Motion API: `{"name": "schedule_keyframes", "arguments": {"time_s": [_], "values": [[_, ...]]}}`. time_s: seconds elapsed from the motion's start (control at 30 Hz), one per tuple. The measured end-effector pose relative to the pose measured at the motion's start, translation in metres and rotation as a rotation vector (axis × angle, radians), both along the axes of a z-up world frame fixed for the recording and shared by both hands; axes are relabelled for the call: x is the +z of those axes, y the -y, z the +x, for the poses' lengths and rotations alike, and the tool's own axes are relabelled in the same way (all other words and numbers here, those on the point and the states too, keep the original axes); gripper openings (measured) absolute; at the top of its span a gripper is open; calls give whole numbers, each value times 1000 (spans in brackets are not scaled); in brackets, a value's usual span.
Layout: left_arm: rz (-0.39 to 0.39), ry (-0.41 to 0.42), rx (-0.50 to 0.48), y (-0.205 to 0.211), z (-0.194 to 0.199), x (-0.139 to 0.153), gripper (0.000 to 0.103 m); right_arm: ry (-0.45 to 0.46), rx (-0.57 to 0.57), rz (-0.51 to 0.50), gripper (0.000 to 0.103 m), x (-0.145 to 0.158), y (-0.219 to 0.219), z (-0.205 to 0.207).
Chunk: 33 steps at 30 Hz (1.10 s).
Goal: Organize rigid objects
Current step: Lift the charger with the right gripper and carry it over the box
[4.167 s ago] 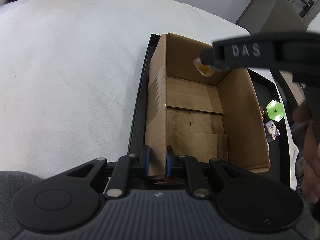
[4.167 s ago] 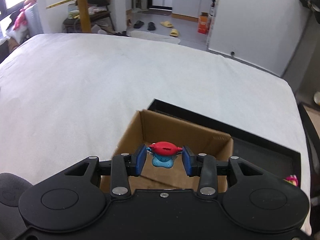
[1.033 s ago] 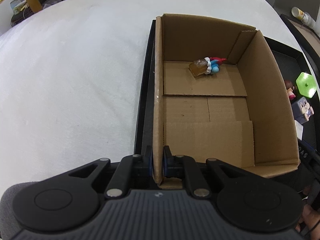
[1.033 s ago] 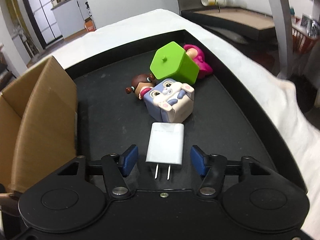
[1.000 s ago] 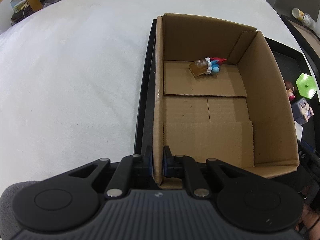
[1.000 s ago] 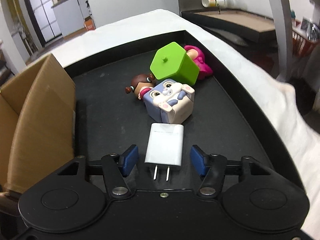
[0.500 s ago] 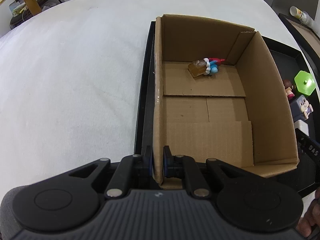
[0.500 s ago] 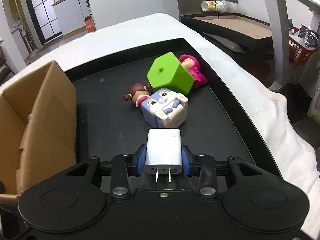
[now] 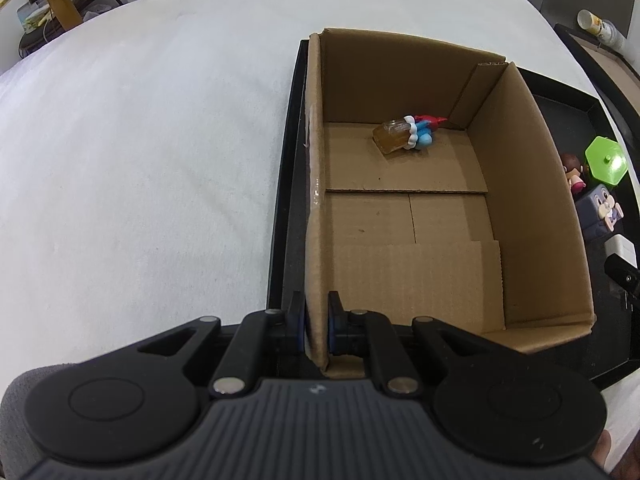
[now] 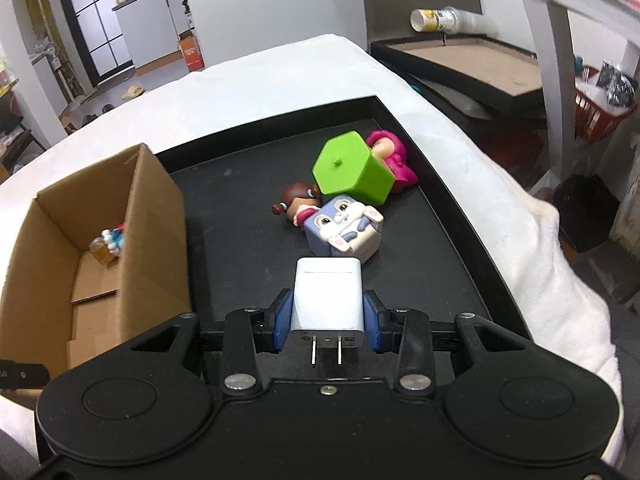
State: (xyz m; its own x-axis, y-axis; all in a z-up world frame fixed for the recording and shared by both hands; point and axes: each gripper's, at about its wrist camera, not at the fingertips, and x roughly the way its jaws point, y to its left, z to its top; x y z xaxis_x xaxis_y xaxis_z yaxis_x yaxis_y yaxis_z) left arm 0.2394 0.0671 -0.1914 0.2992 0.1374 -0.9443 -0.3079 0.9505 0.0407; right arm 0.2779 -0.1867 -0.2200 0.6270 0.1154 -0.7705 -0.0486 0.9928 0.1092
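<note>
White charger [image 10: 327,294]: light, stiff, smooth-sided, best pinched across flat sides, prongs clear. Clamped so in right gripper [image 10: 327,319] above black tray [image 10: 460,216], cardboard box [image 10: 160,216] at 9 o'clock. Left gripper [image 9: 316,326] closed on box wall.

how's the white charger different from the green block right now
The charger is white and flat, clamped in the right gripper with its prongs toward the camera. The green block is hexagonal and chunkier, and lies tipped on the black tray against the toys. Neither one is in the box yet.
</note>
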Motion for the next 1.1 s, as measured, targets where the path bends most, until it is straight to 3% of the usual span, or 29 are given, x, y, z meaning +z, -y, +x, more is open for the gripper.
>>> {"name": "schedule_keyframes", "arguments": {"time_s": [0.47,1.1], "values": [[-29,13,-10,-5,-2,1,10,55,36,-16,36,39,-21,-7],[-74,26,-17,-10,-1,2,11,150,117,-12,36,68,-65,-8]]}}
